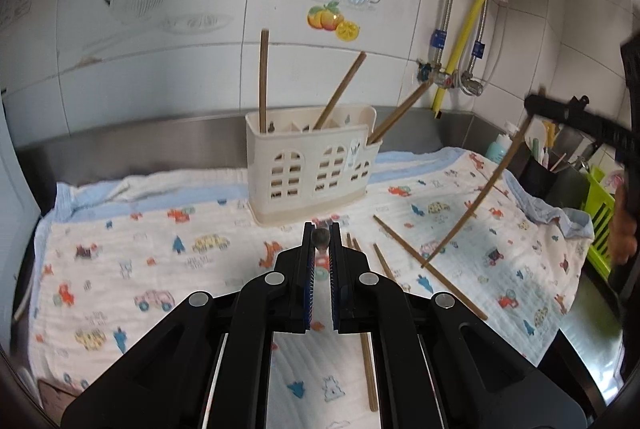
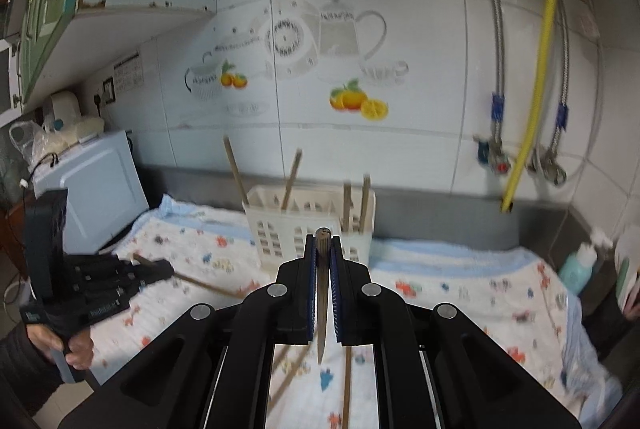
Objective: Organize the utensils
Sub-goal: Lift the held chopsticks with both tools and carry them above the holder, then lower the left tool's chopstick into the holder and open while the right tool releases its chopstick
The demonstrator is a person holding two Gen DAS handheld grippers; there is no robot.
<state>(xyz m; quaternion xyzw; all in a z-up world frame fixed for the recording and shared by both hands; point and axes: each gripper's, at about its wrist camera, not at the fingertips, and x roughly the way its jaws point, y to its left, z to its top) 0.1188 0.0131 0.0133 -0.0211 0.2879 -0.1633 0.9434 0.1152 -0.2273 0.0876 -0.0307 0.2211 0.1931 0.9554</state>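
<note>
far across the car-print cloth (image 1: 120, 261), against the steel backsplash: cream utensil caddy (image 1: 308, 165), chopsticks already upright inside. left gripper (image 1: 321, 241) clamped on one chopstick (image 2: 192, 280), right gripper (image 2: 323, 249) clamped on another chopstick (image 2: 322, 293), both off the cloth, probably for dropping in. loose chopsticks (image 1: 428, 265) lying just right, awaiting pickup.

I see a stainless steel counter (image 1: 580, 313), bare metal at the right of the frame, covered by a white quilted cloth with a cartoon-car print (image 1: 120, 269). On the cloth stand a cream plastic slotted utensil caddy (image 1: 312, 169) at centre and loose brown wooden chopsticks (image 1: 430, 265) lower right.
</note>
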